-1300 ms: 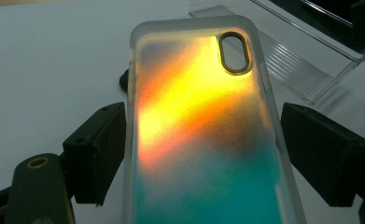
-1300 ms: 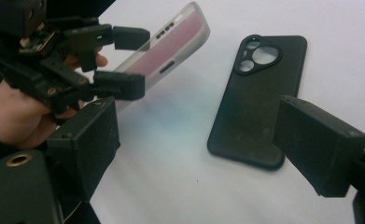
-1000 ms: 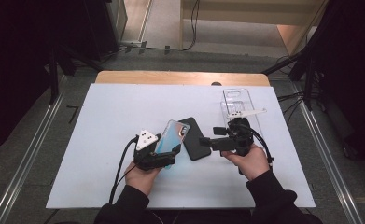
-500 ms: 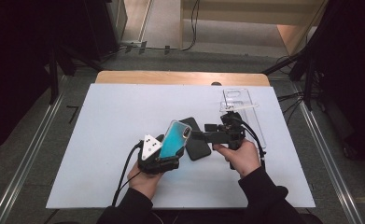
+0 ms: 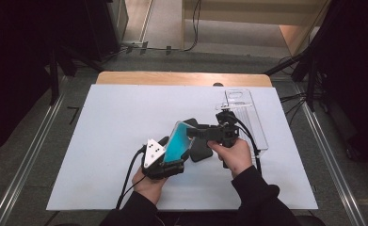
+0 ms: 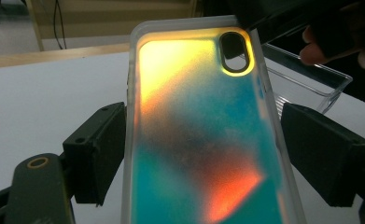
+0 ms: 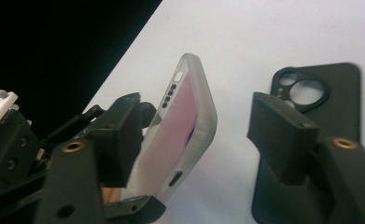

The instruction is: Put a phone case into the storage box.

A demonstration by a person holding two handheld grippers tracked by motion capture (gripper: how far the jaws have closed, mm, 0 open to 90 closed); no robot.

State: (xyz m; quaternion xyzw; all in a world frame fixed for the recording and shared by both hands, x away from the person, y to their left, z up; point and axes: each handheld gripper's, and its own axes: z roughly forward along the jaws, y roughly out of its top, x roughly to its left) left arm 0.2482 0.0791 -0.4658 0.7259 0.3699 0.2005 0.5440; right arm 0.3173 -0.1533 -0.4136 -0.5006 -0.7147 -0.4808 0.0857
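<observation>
An iridescent teal-and-orange phone case (image 5: 178, 142) with a clear rim is tilted up above the table, and my left gripper (image 5: 176, 151) is shut on its two long sides. In the left gripper view the black pads (image 6: 98, 156) press against both edges of the case (image 6: 194, 121). My right gripper (image 5: 192, 133) reaches in from the right. Its jaws have just been closing and now stand on either side of the case's top end (image 7: 189, 116), with a gap still showing at the right pad (image 7: 283, 133). A black phone case (image 7: 320, 88) lies flat on the table beneath.
A clear plastic tray (image 5: 247, 117) stands on the white tabletop (image 5: 101, 127) just right of the hands, behind my right gripper. The black case (image 5: 201, 149) lies between the two hands. The table's wooden far edge (image 5: 181, 77) runs along the back.
My right gripper has moved left to the case's top end and its jaws have narrowed around it. The left gripper has tilted the case up slightly.
</observation>
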